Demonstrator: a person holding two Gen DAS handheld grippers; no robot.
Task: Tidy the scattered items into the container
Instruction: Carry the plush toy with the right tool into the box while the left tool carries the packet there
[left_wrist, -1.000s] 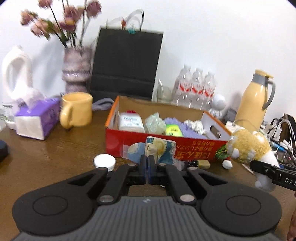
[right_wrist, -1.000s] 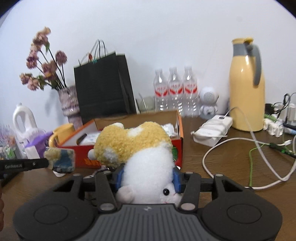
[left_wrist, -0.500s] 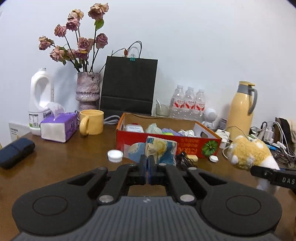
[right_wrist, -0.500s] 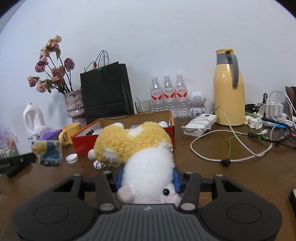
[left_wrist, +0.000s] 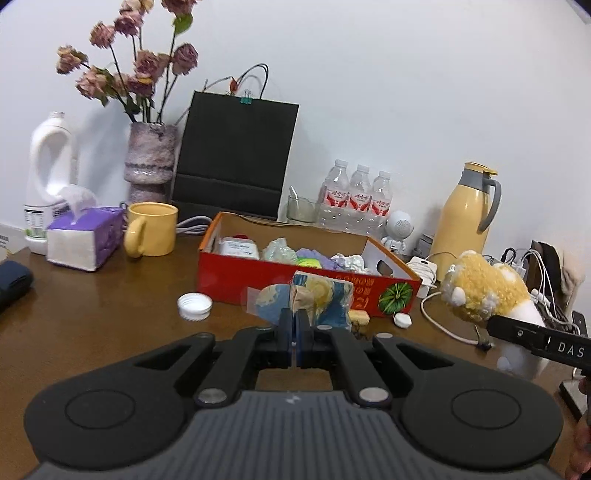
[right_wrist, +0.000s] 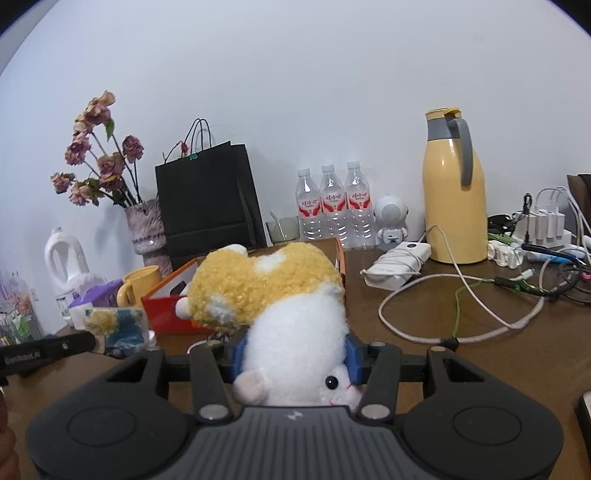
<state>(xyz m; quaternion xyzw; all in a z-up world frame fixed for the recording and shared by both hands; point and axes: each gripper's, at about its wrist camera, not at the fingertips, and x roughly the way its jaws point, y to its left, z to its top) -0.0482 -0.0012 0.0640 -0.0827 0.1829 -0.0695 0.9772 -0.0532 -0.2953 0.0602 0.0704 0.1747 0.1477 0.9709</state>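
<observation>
My left gripper (left_wrist: 295, 325) is shut on a blue and yellow printed packet (left_wrist: 317, 299), held just in front of the red cardboard box (left_wrist: 236, 277). The box holds several items. My right gripper (right_wrist: 293, 354) is shut on a yellow and white plush toy (right_wrist: 266, 288), its blue pads pressing the white body. In the left wrist view the plush toy (left_wrist: 487, 291) hangs to the right of the box. The right wrist view shows the packet (right_wrist: 118, 326) at the left, in front of the box (right_wrist: 162, 310). A white cap (left_wrist: 194, 305), a small yellowish block (left_wrist: 359, 316) and a white piece (left_wrist: 402, 320) lie by the box front.
Left of the box stand a yellow mug (left_wrist: 151, 229), a purple tissue box (left_wrist: 85, 240) and a white jug (left_wrist: 48, 177). Behind it are a vase (left_wrist: 149, 162), a black paper bag (left_wrist: 236, 158) and water bottles (left_wrist: 356, 195). A yellow flask (right_wrist: 452, 192), a power bank (right_wrist: 397, 266) and tangled cables (right_wrist: 458, 295) crowd the right.
Both grippers have drawn back from the box, which looks smaller than a second ago. The packet and the plush toy stay gripped as before.
</observation>
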